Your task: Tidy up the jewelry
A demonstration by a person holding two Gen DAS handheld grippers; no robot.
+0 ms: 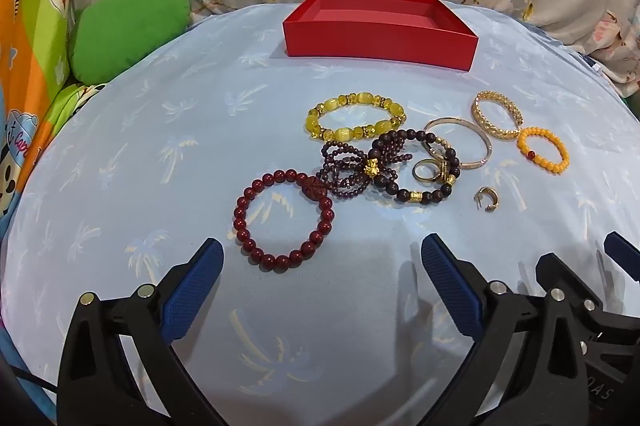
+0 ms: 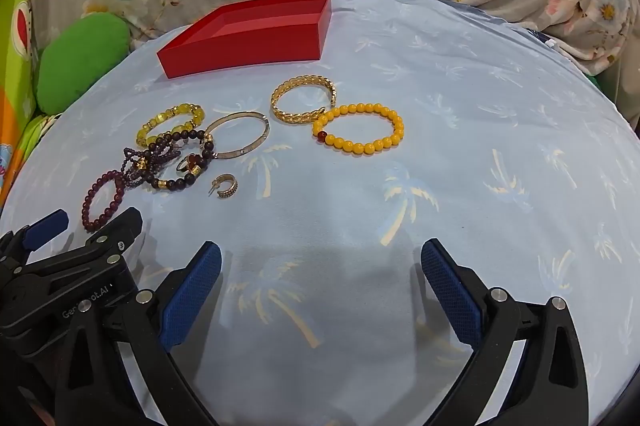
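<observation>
a blue sheet (image 1: 160, 130) is carrying a red box (image 1: 380, 42), loose bracelets (image 1: 356, 120), a bangle (image 2: 240, 136), and an earring (image 1: 488, 198).

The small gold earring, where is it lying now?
The earring lies alone on the blue cloth, at the near edge of the pile, just in front of the dark bead bracelet, apart from both open grippers.

Left view: from my left gripper (image 1: 322, 258), angled down, close.
Right view: likewise, further right.
Shared: red box (image 2: 248, 54), jewelry.
</observation>
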